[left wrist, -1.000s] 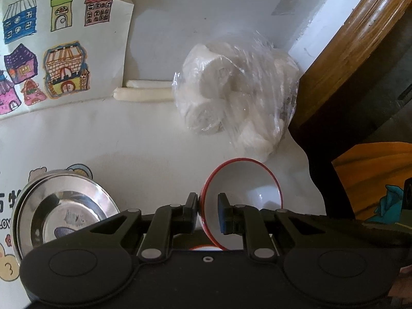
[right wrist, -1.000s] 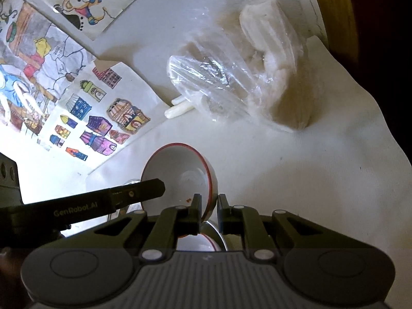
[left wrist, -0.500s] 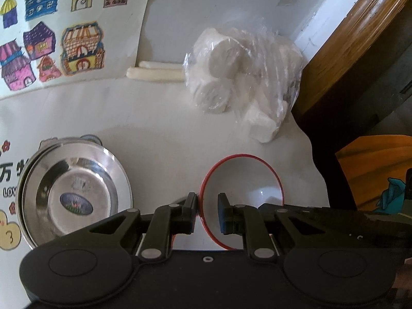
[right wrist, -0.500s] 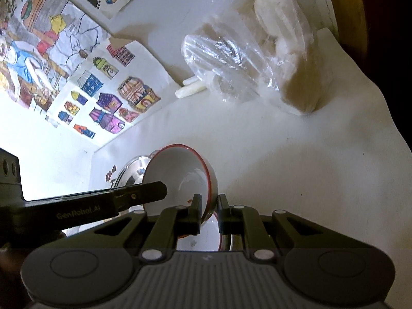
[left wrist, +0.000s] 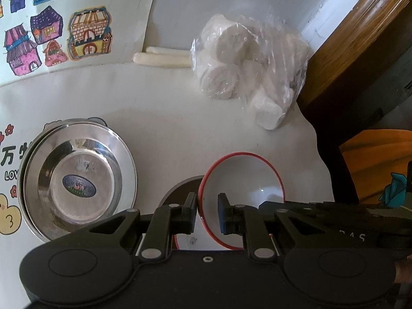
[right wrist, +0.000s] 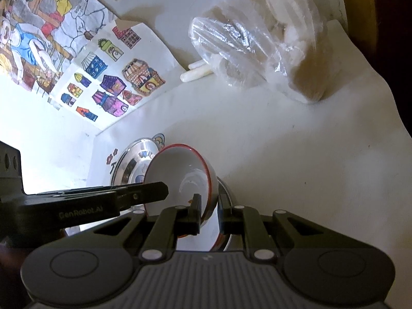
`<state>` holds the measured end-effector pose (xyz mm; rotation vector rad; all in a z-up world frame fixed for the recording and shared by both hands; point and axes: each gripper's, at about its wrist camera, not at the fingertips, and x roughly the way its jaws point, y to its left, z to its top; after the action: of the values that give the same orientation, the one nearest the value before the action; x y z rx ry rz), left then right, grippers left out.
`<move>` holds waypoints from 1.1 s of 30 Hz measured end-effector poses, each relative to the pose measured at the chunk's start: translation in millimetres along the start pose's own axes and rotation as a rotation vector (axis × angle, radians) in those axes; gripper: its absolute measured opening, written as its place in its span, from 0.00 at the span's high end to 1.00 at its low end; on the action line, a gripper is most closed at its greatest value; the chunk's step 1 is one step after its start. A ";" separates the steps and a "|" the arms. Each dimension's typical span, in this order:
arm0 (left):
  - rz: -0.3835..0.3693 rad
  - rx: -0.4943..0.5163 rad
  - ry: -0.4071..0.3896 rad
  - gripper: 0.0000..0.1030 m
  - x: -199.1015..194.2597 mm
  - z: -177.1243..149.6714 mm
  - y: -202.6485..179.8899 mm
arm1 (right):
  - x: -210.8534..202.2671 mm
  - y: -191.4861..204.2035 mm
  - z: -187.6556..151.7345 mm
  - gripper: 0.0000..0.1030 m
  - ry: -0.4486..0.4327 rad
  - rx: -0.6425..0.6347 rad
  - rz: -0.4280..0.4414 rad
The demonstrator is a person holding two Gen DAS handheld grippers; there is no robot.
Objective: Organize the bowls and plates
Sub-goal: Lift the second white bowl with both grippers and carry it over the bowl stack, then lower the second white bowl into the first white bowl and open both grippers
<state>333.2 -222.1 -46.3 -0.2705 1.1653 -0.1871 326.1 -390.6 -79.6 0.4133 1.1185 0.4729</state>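
A white bowl with a red rim [left wrist: 244, 180] is held tilted above the table by both grippers. My left gripper [left wrist: 207, 212] is shut on its left rim. My right gripper [right wrist: 208, 215] is shut on the opposite rim of the same bowl [right wrist: 180, 170]. The left gripper's finger [right wrist: 144, 193] shows in the right wrist view. A second red-rimmed white bowl [left wrist: 190, 242] lies under the held one, mostly hidden. A stack of steel plates [left wrist: 77, 180] sits on the table to the left, also seen in the right wrist view [right wrist: 134, 162].
A clear plastic bag of white rolls [left wrist: 247, 67] lies at the back right. Two white sticks [left wrist: 162, 58] lie beside it. Coloured house drawings [left wrist: 59, 33] lean at the back. A wooden frame [left wrist: 360, 33] borders the table's right edge.
Both grippers have pulled back and up with the bowl, so the steel plates and the bag look farther off. The grip on the bowl is unchanged.
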 end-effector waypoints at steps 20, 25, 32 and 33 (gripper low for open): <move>0.040 -0.044 0.063 0.80 1.4 -18.1 8.5 | 12.4 14.9 -6.5 0.82 0.098 -0.101 -0.001; 0.047 -0.056 0.073 0.79 2.5 -19.6 9.5 | 14.9 15.8 -7.3 0.81 0.119 -0.112 -0.002; 0.060 -0.069 0.095 0.77 6.7 -20.3 8.5 | 20.3 17.4 -7.5 0.77 0.148 -0.127 -0.002; 0.062 -0.069 0.097 0.77 7.4 -20.0 8.1 | 21.0 17.3 -7.3 0.77 0.149 -0.127 -0.001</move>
<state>317.6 -218.7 -62.6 -0.2885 1.2760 -0.1066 324.3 -364.1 -88.9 0.2699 1.2248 0.5776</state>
